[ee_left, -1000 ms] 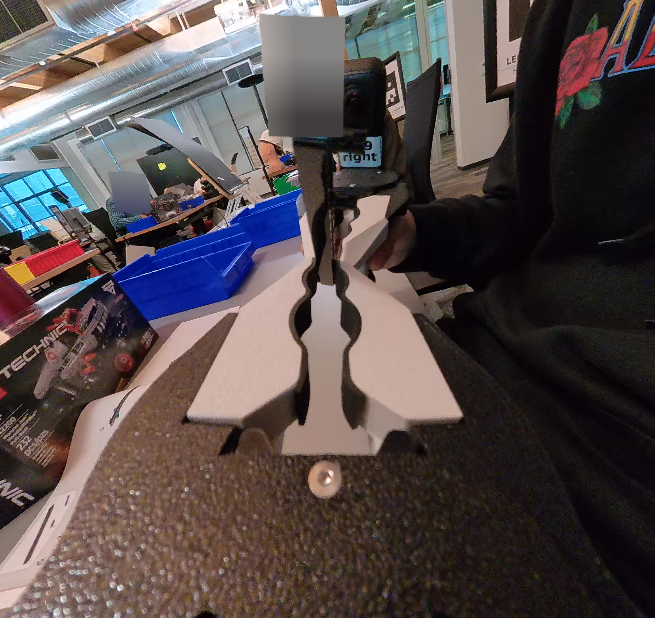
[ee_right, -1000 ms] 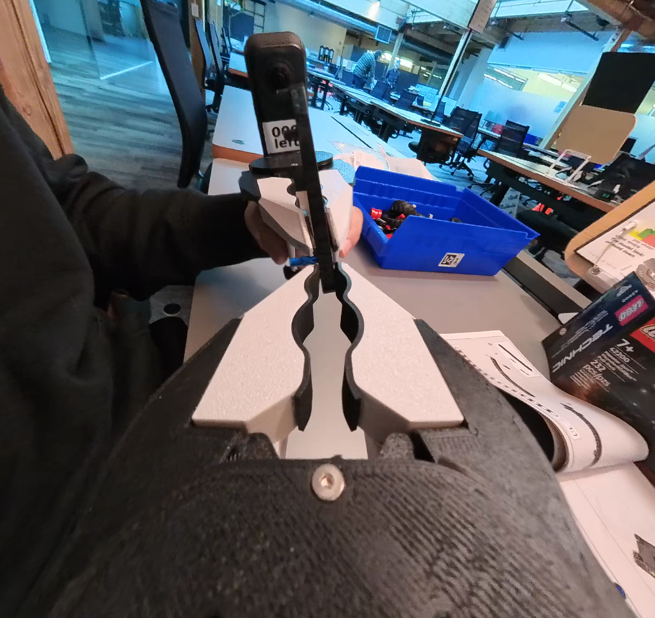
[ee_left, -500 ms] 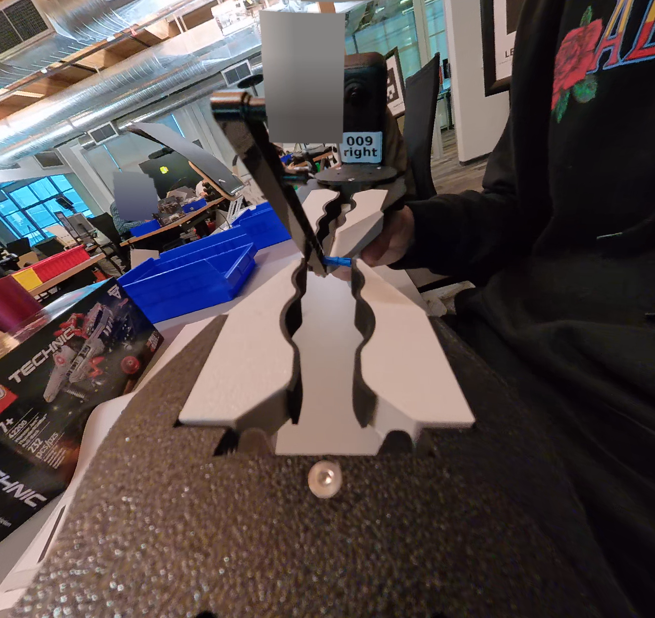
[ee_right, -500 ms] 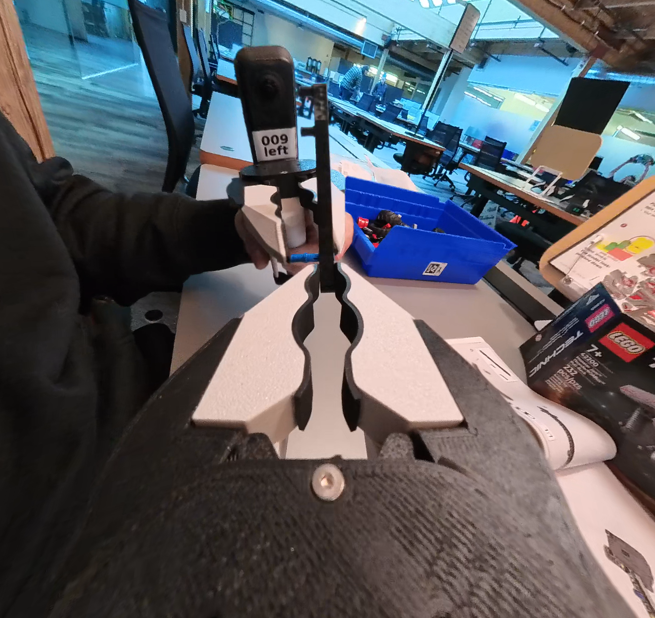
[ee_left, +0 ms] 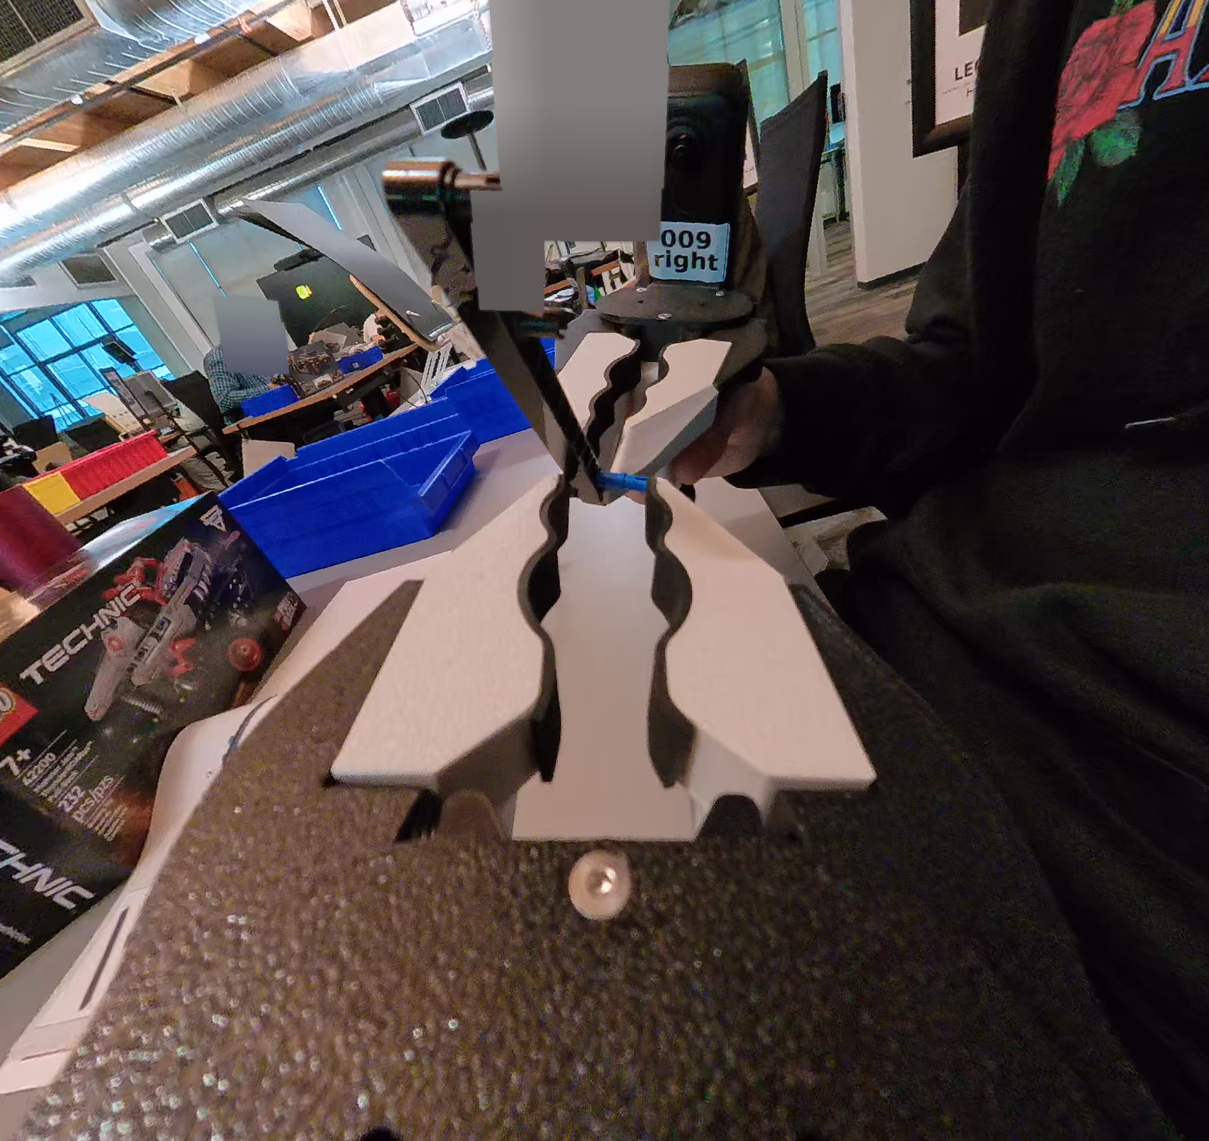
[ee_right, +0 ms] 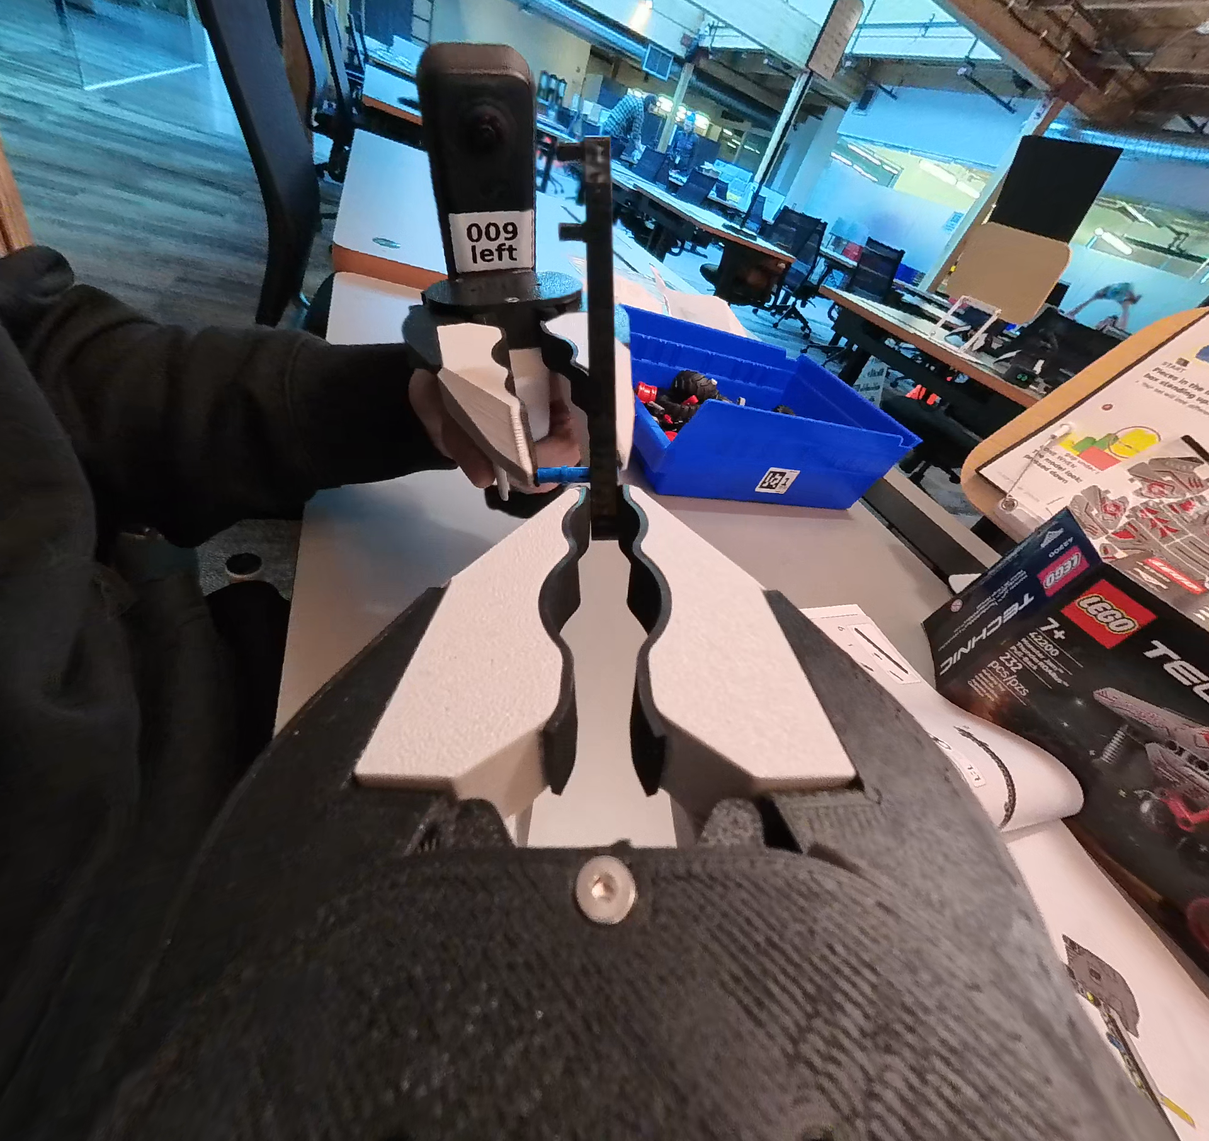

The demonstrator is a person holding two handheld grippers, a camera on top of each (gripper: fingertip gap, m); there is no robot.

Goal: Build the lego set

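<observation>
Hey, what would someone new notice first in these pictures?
Two grippers meet face to face above the table: the right gripper pinches a long black beam upright, with a small blue pin sticking from it toward the left gripper. Behind sits a blue bin.

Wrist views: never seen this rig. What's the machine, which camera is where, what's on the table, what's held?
There is no robot. A person holds a two-finger claw in each hand, and a wide-angle camera on each looks along its fingers. The left wrist view shows the left claw, fingers apart around a blue pin stuck in a black beam. The right wrist view shows the right claw pinched on that beam's lower end. On the table are a blue bin of parts, the set's box and an instruction booklet.
</observation>
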